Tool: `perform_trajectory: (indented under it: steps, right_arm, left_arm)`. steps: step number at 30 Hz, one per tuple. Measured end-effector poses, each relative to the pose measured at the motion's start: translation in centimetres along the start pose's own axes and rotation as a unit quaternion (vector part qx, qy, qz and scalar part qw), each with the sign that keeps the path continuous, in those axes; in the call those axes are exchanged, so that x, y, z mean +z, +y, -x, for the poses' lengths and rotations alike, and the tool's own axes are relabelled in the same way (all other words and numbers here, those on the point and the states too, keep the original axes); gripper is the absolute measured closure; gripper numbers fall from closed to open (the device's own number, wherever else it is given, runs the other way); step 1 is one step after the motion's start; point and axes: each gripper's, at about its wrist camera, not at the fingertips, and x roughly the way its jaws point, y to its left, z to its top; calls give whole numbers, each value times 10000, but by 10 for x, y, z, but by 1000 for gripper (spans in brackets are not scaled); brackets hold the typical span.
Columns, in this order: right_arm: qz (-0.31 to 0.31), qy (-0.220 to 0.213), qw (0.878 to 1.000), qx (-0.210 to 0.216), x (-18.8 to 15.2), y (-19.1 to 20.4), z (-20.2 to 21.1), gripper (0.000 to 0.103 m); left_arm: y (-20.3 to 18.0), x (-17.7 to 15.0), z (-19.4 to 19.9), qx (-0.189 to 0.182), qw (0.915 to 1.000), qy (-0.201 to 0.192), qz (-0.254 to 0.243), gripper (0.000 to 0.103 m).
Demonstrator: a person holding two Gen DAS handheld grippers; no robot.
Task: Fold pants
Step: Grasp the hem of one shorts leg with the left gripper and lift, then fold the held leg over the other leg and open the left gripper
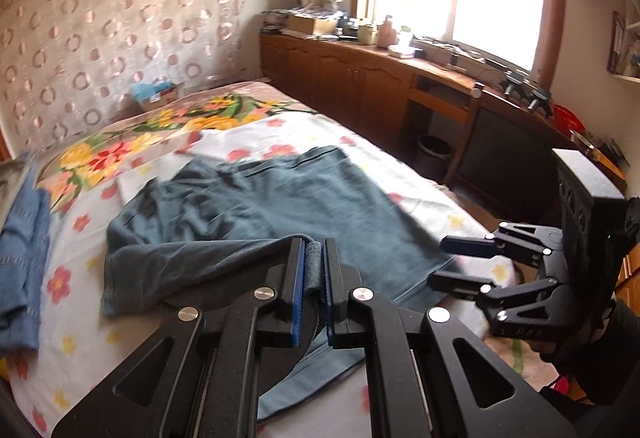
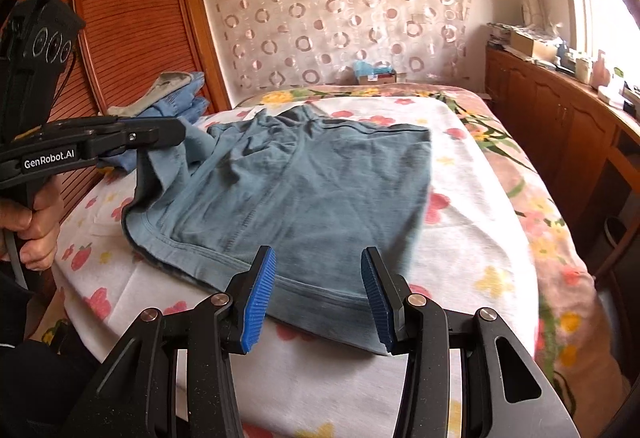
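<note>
Left wrist view: the left claw is clenched on a fold of the teal pants, which spread ahead of it across the bed; this looks like a fold-over in hand

Right wrist view: the right claw stands released, the pants' hem just beyond its tips; next it likely needs to grip that hem

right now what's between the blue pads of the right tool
In the right wrist view, the right tool stands open over the near hem of the blue pants; only that cloth shows between its pads, ungripped.
</note>
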Motion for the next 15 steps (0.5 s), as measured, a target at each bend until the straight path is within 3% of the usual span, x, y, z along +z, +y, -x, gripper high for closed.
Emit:
perform_trajectory:
  steps: [6, 11, 15]
  right_arm:
    - [-68, -29, 9999, -75, -4, -8, 11, 57]
    - [-137, -31, 9998, -103, -7, -11, 15, 57]
    - [-145, -10, 9999, -89, -6, -11, 12, 57]
  left_arm:
    - [-21, 14, -7, -143, 9998, -15, -145, 93]
    - [-20, 15, -13, 25, 10000, 74, -52, 92]
    - [-11, 14, -13, 290, 9995, 79, 12, 76]
